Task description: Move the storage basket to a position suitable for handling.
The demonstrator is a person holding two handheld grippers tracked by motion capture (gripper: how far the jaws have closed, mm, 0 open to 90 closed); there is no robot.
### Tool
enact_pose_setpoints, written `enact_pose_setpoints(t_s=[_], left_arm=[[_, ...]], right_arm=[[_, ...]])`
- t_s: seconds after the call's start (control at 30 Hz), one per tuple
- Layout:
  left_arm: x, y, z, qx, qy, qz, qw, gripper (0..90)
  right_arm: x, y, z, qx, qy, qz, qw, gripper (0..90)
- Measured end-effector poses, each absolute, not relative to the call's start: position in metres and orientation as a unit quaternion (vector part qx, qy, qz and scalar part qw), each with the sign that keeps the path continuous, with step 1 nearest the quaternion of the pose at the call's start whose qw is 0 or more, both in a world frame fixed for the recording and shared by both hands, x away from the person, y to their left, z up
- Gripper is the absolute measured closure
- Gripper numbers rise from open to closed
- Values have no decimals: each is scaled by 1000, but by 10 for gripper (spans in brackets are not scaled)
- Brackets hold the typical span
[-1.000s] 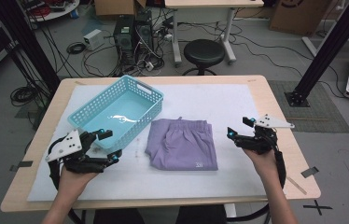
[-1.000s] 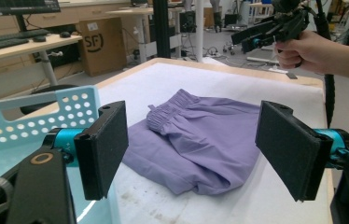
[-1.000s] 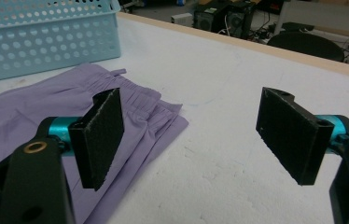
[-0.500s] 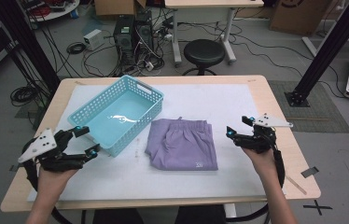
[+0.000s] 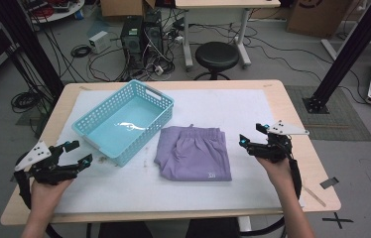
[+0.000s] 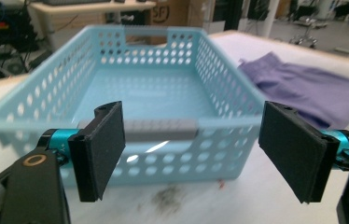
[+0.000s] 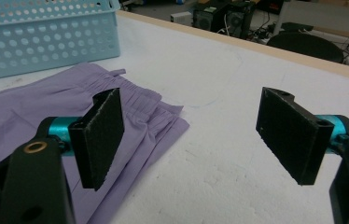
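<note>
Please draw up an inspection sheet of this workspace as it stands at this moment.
Surface: wooden table under a white sheet; dark smudge near the basket's near end.
Job's things: light-blue perforated plastic basket, empty; folded lilac fabric shorts lying flat beside it, apart from both grippers.
Clutter: nothing seen on the table.
Grippers: left hand-held gripper open, facing the basket's near end; right hand-held gripper open, to the right of the shorts, holding nothing.
Cables: tangled on the floor beyond the table, around the black computer towers.
Surroundings: black round stool, white desk legs, black frame posts, cardboard boxes.
</note>
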State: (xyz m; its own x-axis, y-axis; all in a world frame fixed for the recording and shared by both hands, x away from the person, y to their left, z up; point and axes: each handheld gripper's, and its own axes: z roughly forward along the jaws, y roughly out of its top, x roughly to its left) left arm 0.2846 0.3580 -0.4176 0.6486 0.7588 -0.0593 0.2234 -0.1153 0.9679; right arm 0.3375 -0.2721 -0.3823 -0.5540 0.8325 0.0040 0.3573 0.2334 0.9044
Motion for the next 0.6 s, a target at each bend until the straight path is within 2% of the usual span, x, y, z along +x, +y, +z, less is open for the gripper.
enact_pose_setpoints(t_s=[0.2, 0.37, 0.6], left_arm=[[292, 358, -429, 723, 352, 238, 545, 227], [302, 360, -436, 721, 380, 243, 525, 227], [313, 354, -438, 724, 377, 251, 520, 228]], right_arm=[[340, -269, -384, 399, 746, 472, 247, 238], [344, -263, -381, 394, 747, 474, 249, 237], [369, -235, -368, 379, 753, 483, 236, 238]])
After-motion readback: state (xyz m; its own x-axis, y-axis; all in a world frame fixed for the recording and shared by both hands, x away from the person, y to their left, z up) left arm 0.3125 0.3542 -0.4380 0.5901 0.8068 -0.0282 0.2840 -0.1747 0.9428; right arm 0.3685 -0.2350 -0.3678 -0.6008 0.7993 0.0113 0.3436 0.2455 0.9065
